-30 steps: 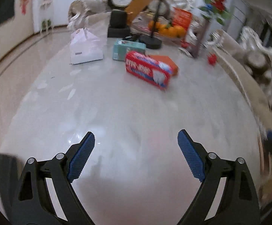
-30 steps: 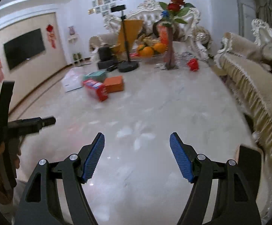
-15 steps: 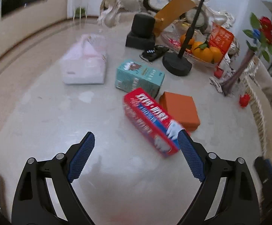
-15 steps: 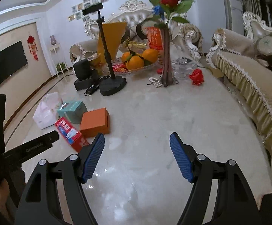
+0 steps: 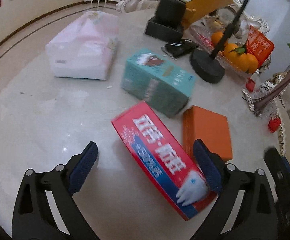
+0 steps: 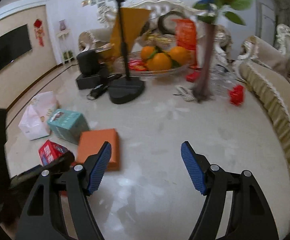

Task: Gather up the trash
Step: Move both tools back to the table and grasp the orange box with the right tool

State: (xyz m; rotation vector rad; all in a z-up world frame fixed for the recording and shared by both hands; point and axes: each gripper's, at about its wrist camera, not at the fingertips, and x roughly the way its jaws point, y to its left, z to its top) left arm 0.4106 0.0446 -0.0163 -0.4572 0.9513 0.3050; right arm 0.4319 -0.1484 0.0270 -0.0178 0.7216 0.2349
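Observation:
A red toothpaste box (image 5: 158,158) lies on the marble table, its near end between the open fingers of my left gripper (image 5: 146,168); the right finger (image 5: 206,168) is against its side. An orange box (image 5: 208,130) lies just right of it and a teal box (image 5: 156,80) behind it. My right gripper (image 6: 145,168) is open and empty above bare table, with the orange box (image 6: 99,146) by its left finger. The red box (image 6: 51,152) and teal box (image 6: 69,124) lie left of it.
A white-pink tissue pack (image 5: 85,50) lies at the left. Behind stand a black stand base (image 5: 206,66), a black speaker (image 5: 168,18), a fruit bowl with oranges (image 6: 160,60) and a flower vase (image 6: 204,64). A sofa (image 6: 274,92) runs along the right.
Both grippers have moved forward toward the boxes. The left gripper now straddles the red box's near end. Both stay open.

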